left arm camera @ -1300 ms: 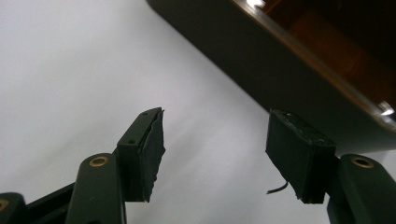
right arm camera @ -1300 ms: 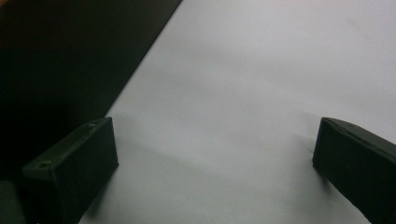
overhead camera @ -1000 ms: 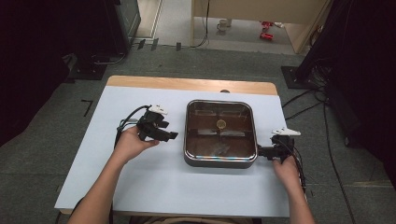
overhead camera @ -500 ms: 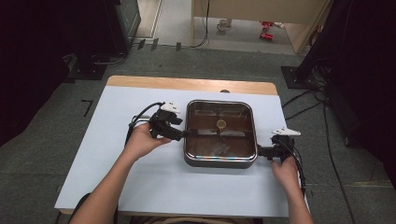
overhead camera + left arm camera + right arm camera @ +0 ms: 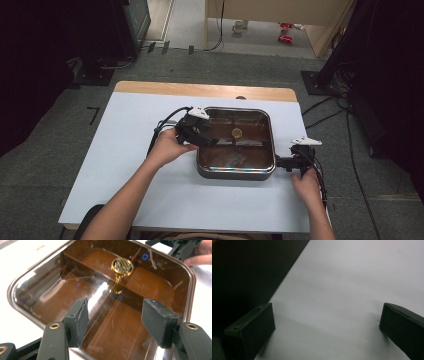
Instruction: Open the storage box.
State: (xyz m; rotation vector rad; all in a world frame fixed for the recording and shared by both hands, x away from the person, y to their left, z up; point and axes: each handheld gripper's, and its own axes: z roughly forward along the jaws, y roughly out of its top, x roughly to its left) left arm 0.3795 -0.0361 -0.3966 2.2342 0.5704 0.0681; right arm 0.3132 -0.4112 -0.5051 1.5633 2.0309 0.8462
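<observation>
The square, brown-tinted glass lid with its small gold knob (image 5: 122,265) lies just ahead of the half-spread, just-narrowing, empty left claw (image 5: 117,320) that is reaching for it, while the spread, empty right claw (image 5: 280,162) waits beside the pan; next, close on the knob.

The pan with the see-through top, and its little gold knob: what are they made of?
The pan looks like polished metal: its rim gleams. The lid seems to be brown-tinted glass, since you can see through it and it reflects light. The gold knob looks like shiny metal, perhaps plated.
</observation>
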